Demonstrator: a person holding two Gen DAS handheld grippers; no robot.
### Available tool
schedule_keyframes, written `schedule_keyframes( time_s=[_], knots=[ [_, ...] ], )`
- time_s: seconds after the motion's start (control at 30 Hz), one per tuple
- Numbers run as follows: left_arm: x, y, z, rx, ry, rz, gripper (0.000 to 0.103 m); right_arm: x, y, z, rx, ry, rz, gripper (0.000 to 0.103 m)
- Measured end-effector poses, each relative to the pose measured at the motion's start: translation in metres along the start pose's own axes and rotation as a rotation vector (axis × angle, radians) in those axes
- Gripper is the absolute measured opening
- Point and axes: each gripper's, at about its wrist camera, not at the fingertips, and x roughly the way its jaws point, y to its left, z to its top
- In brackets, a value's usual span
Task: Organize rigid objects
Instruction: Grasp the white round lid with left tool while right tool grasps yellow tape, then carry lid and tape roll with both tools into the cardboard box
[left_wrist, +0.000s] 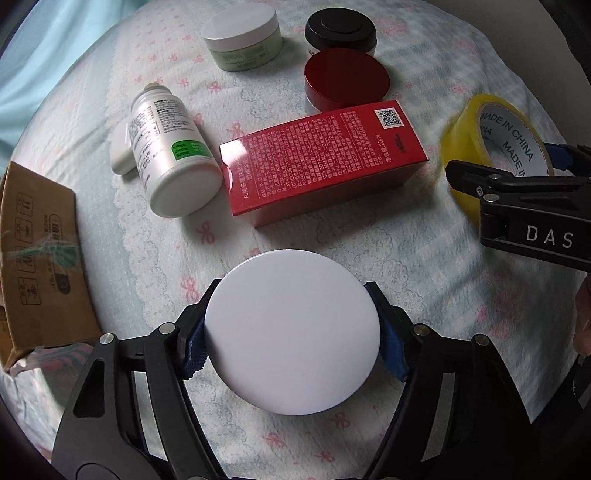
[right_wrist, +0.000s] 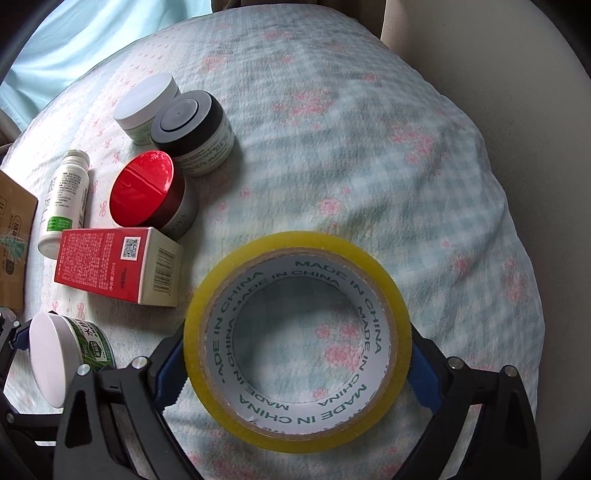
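Observation:
My left gripper (left_wrist: 293, 330) is shut on a round jar with a white lid (left_wrist: 291, 332), held above the quilt; the jar's green label shows in the right wrist view (right_wrist: 70, 354). My right gripper (right_wrist: 297, 363) is shut on a yellow tape roll (right_wrist: 297, 432), also seen at the right of the left wrist view (left_wrist: 465, 147). On the quilt lie a red box (left_wrist: 325, 162), a white bottle on its side (left_wrist: 170, 155), a red-lidded jar (left_wrist: 345, 79), a black-lidded jar (left_wrist: 340, 31) and a pale green jar with a white lid (left_wrist: 242, 37).
A cardboard box (left_wrist: 37, 254) stands at the left edge. A small white object (left_wrist: 122, 149) lies against the bottle. The patterned quilt (right_wrist: 369, 166) stretches to the right, with a beige surface (right_wrist: 517, 74) beyond its far edge.

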Motion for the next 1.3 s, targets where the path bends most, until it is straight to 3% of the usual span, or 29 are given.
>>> schedule_keyframes(
  time_s=[0.23, 0.43, 0.57, 0.73, 1.03, 1.17, 1.3],
  knots=[
    [-0.004, -0.002, 0.004, -0.004, 0.015, -0.010, 0.070, 0.001, 0.002, 0.003, 0.001, 0.002, -0.002, 0.096],
    [-0.024, 0.007, 0.009, -0.010, -0.019, -0.022, 0.069, -0.011, 0.007, 0.008, 0.008, -0.004, -0.004, 0.095],
    [-0.055, 0.027, 0.014, -0.053, -0.065, -0.034, 0.069, -0.038, 0.009, 0.013, 0.010, -0.031, -0.010, 0.095],
    [-0.121, 0.054, 0.017, -0.093, -0.145, -0.062, 0.069, -0.095, 0.019, 0.020, 0.004, -0.082, -0.021, 0.095],
    [-0.257, 0.154, 0.006, -0.083, -0.317, -0.115, 0.069, -0.235, 0.074, 0.038, 0.017, -0.172, -0.069, 0.095],
    [-0.296, 0.216, -0.007, -0.075, -0.348, -0.097, 0.069, -0.278, 0.115, 0.041, 0.089, -0.180, -0.059, 0.095],
    [-0.315, 0.282, -0.022, -0.088, -0.359, -0.086, 0.068, -0.302, 0.164, 0.048, 0.130, -0.195, 0.003, 0.096]
  ],
)
